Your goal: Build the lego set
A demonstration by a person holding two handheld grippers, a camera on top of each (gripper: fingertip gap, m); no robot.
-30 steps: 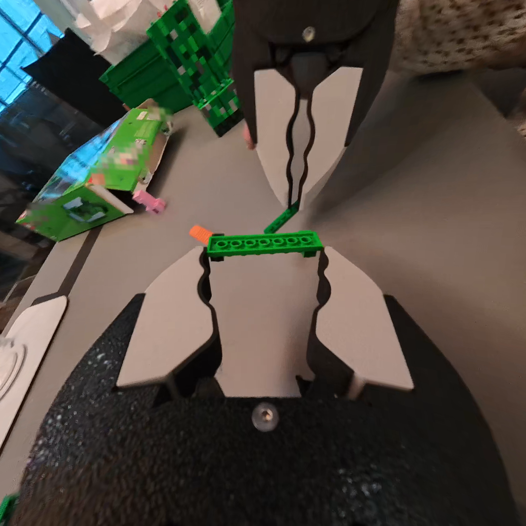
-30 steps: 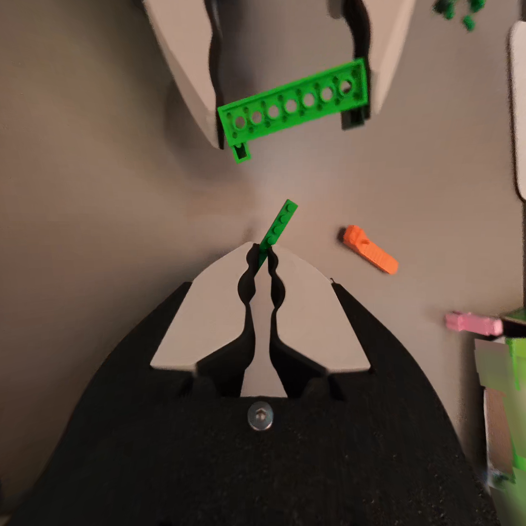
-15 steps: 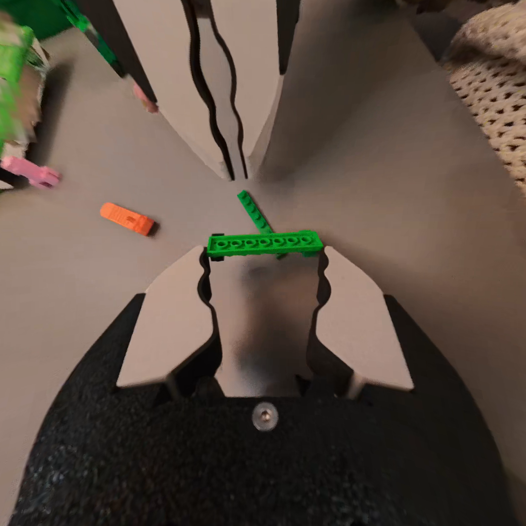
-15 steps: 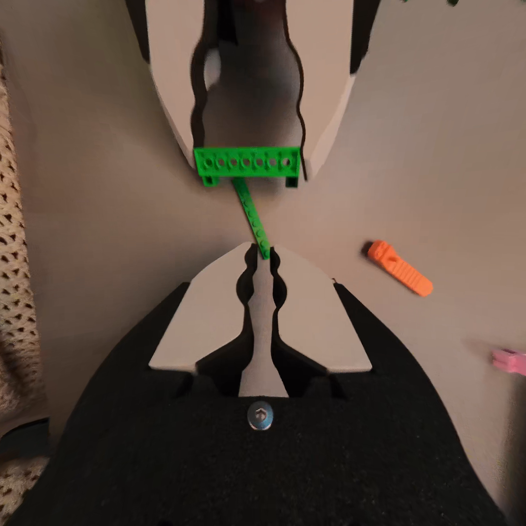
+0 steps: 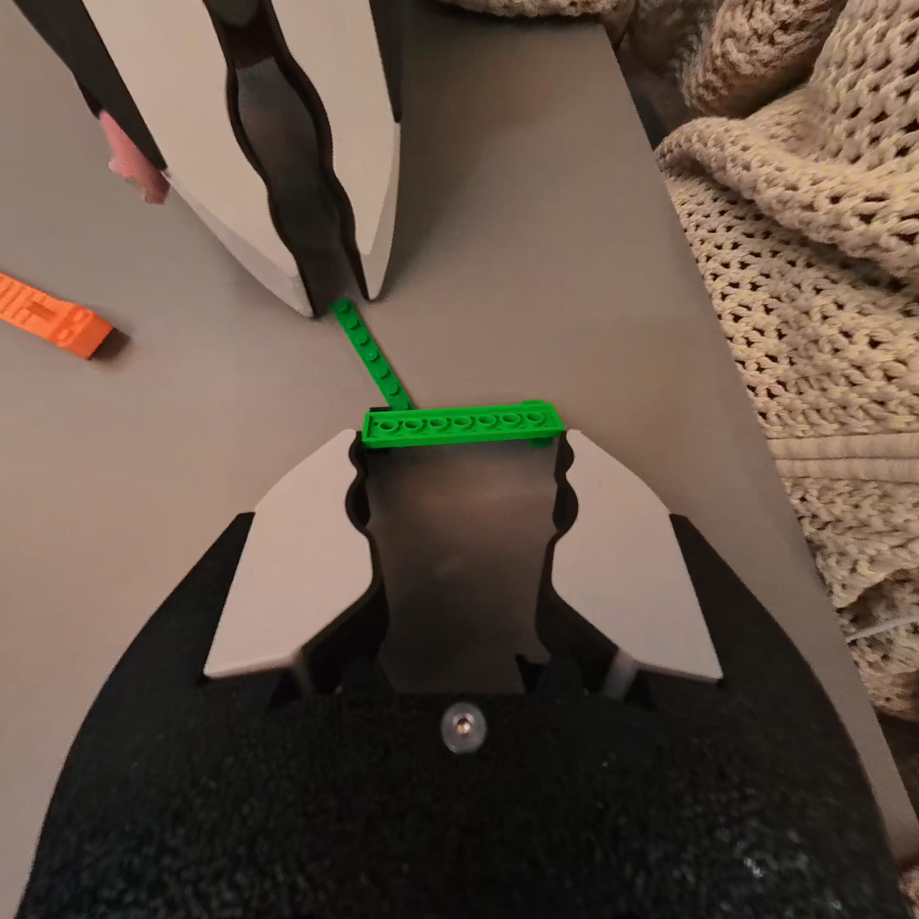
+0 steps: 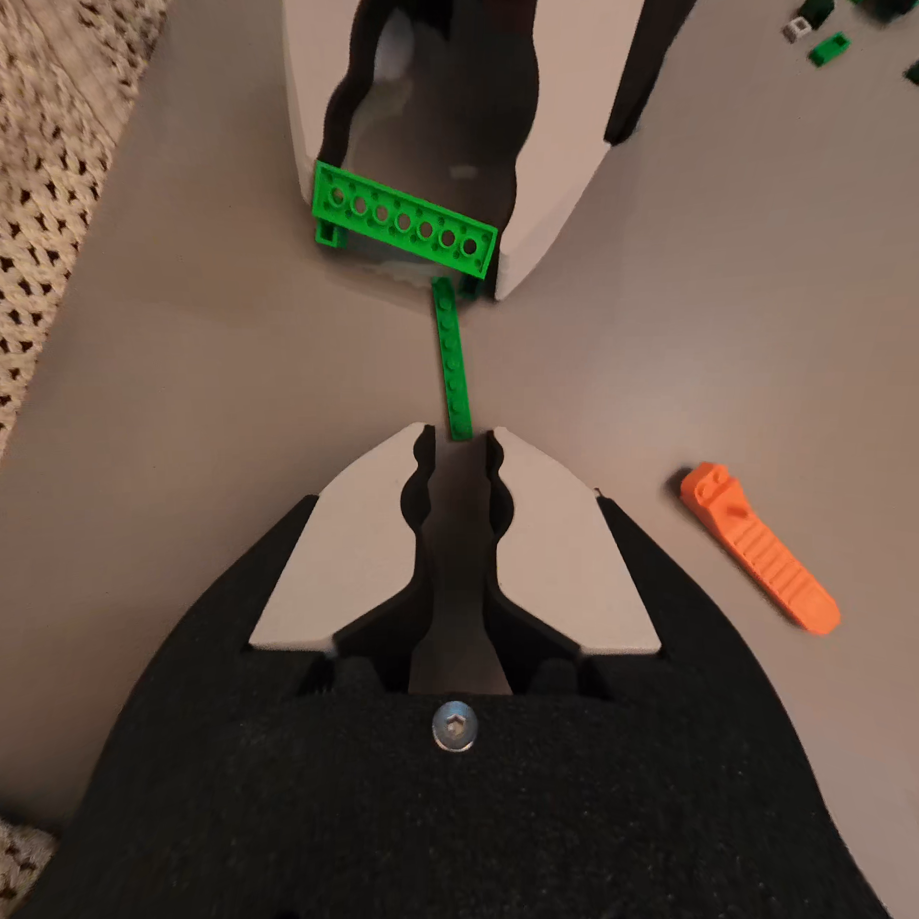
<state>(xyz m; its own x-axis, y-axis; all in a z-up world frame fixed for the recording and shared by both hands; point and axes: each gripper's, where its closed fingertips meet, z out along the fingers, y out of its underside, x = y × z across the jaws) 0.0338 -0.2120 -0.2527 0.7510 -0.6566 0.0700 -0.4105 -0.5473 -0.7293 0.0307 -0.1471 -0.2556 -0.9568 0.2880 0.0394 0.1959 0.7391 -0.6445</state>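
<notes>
A wide green plate with a row of holes is clamped end to end in my left gripper, just above the grey table. It also shows in the right wrist view, with a small green brick under one end. A thin green strip runs from under the plate's other end back to my right gripper. The right gripper's jaws stand slightly apart, and the strip's near end lies between them with a gap on each side. In the left wrist view the strip reaches the right gripper.
An orange brick separator lies on the table right of my right gripper and also shows in the left wrist view. A pink piece sits behind the right gripper. Knitted beige fabric hangs past the table edge. Loose small bricks lie far right. The right tips stand about 10 centimetres off the orange brick separator. It turns up in the left wrist view as well.
The two grippers came together until the strip's far end reached under the plate. The right gripper's jaws, shut on the strip before, have since parted a little.
</notes>
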